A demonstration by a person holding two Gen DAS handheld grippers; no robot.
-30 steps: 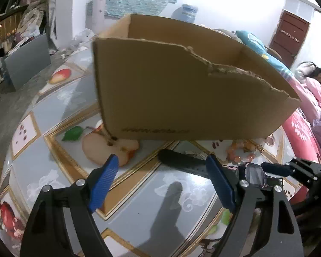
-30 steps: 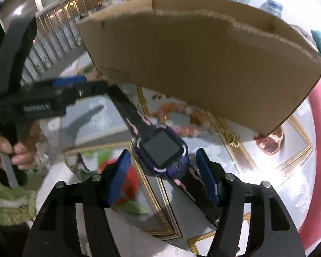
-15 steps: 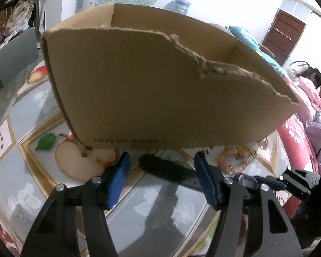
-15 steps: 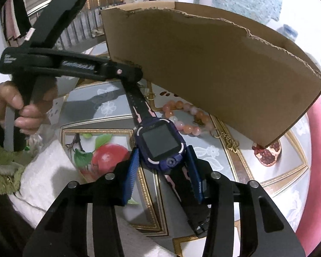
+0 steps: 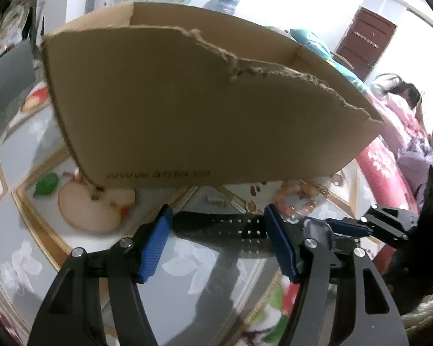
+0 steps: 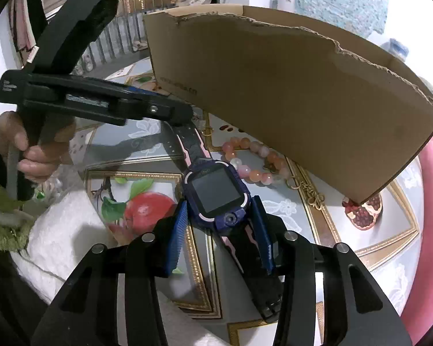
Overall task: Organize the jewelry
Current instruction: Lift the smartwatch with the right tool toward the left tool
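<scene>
Beside the box (image 6: 297, 92), my right gripper (image 6: 220, 225) clamps the watch (image 6: 216, 190) body while my left gripper (image 5: 216, 245), jaws opening, straddles its strap (image 5: 219, 226) to lift it level.

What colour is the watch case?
Dark blue-purple with white-pink trim around a black screen; the watch shows best in the right wrist view.
</scene>
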